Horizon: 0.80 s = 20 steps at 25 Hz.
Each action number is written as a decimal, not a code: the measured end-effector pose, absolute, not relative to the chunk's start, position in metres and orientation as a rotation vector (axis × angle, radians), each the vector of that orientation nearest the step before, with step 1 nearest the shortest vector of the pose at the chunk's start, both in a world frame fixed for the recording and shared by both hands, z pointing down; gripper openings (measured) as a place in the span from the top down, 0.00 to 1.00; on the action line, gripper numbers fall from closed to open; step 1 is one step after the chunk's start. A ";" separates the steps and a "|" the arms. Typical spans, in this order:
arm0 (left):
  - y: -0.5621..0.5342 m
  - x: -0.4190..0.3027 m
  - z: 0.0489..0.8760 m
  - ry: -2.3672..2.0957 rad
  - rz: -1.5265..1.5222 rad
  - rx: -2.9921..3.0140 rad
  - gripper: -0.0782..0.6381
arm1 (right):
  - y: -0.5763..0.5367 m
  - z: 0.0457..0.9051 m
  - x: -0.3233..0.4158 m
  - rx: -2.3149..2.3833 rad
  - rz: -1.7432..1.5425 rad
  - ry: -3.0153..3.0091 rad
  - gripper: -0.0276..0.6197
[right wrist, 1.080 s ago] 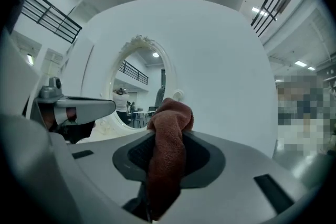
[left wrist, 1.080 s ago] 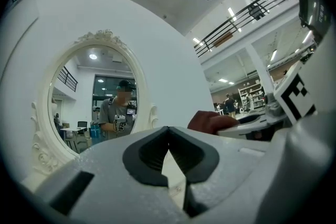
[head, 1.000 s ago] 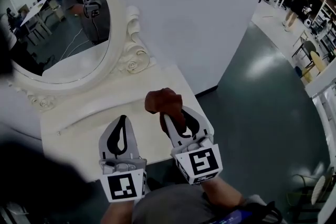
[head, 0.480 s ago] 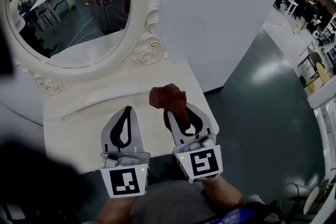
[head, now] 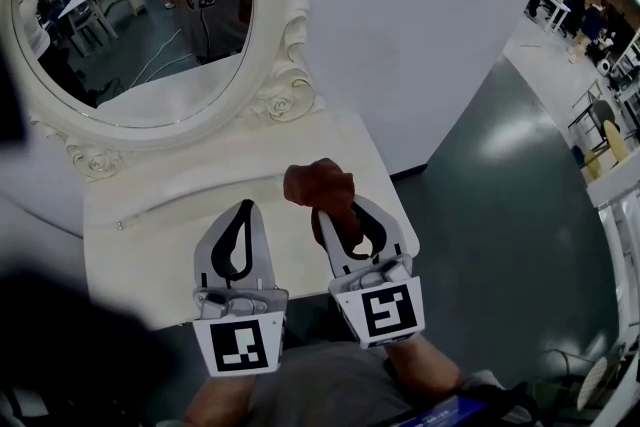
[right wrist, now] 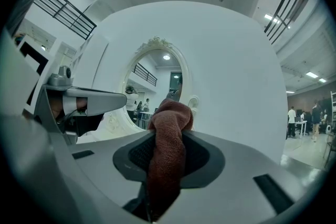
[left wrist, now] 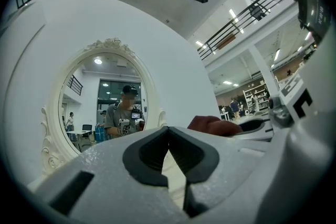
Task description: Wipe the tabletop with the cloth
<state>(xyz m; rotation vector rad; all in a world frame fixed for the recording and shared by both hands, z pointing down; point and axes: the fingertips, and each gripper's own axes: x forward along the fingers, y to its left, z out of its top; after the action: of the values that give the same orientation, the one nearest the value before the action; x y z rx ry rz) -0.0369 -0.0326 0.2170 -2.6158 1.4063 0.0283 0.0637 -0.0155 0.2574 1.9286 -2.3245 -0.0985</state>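
A reddish-brown cloth (head: 320,187) is bunched up above the cream tabletop (head: 170,215) near its right half. My right gripper (head: 338,215) is shut on the cloth (right wrist: 169,139), whose tail runs down between the jaws while a wad sticks out past the tips. My left gripper (head: 243,207) hovers beside it to the left, shut with nothing in it. In the left gripper view the gripper (left wrist: 168,128) has its jaw tips meeting, and the cloth (left wrist: 215,125) shows at the right.
An oval mirror (head: 130,15) in an ornate white frame stands at the back of the tabletop against a white wall (head: 420,25). The table's right edge (head: 395,205) drops to dark green floor (head: 500,215). People and furniture stand far right.
The view has shifted, so the mirror and table sit lower and nearer than a second ago. Both grippers hold the same pose, the cloth still gripped on the right.
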 end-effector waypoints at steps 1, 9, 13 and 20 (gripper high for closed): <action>-0.032 -0.037 0.217 1.406 0.029 -2.617 0.88 | -0.015 0.258 0.063 1.925 -0.103 -2.322 0.80; -0.034 -0.033 0.218 1.403 0.033 -2.625 0.88 | -0.015 0.255 0.067 1.936 -0.112 -2.324 0.80; -0.033 -0.032 0.220 1.399 0.023 -2.629 0.88 | -0.015 0.255 0.068 1.943 -0.114 -2.321 0.80; -0.035 -0.032 0.219 1.399 0.031 -2.632 0.88 | -0.016 0.255 0.067 1.943 -0.112 -2.319 0.80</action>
<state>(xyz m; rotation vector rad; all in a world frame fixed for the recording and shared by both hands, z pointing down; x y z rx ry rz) -0.0322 -0.0351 0.2194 -2.6320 1.3987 0.0315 0.0671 -0.0163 0.2555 1.9433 -2.3195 -0.1119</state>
